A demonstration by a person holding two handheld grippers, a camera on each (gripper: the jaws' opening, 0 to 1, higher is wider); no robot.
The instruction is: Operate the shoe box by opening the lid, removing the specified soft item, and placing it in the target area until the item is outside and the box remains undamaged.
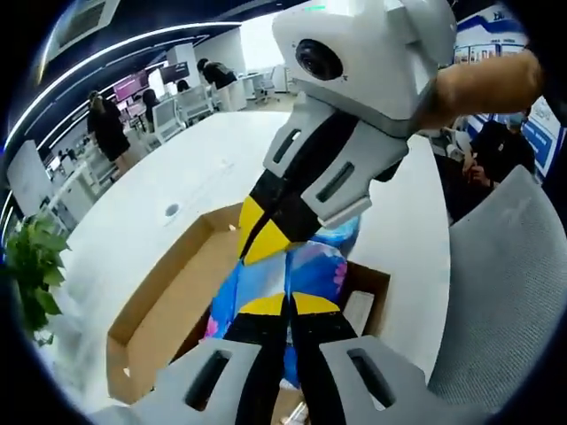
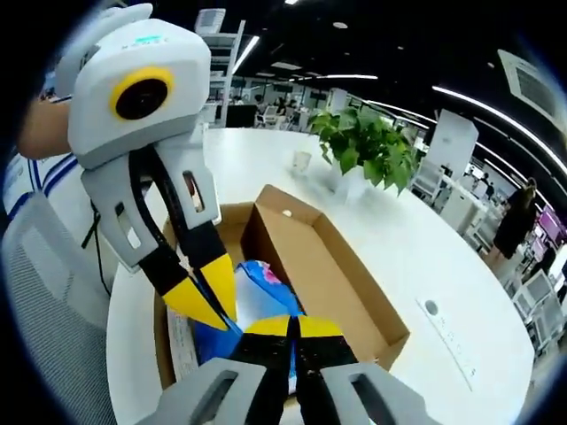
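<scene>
Pulling the soft item (image 1: 310, 266) (image 2: 266, 283), a blue and pink printed bundle, looks like the step in hand: still sitting inside the shoe box (image 1: 168, 301) (image 2: 328, 266), lid already flipped open and lying flat. Left gripper (image 1: 288, 305) (image 2: 213, 305) and right gripper (image 2: 292, 328) (image 1: 266, 235) both down on it, jaws clenched, apparently pinching the fabric, though contact hard to confirm. Next up, probably: lifting straight out without snagging the cardboard walls, then over to bare white bench (image 1: 177, 177) (image 2: 266, 159). Target area not marked anywhere. Rest of the bundle hidden behind the jaws. Potted plant (image 2: 363, 146) on the far side.

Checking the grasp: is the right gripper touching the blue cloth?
Touching. Right gripper view: the right gripper has its jaws shut on the blue cloth.
</scene>
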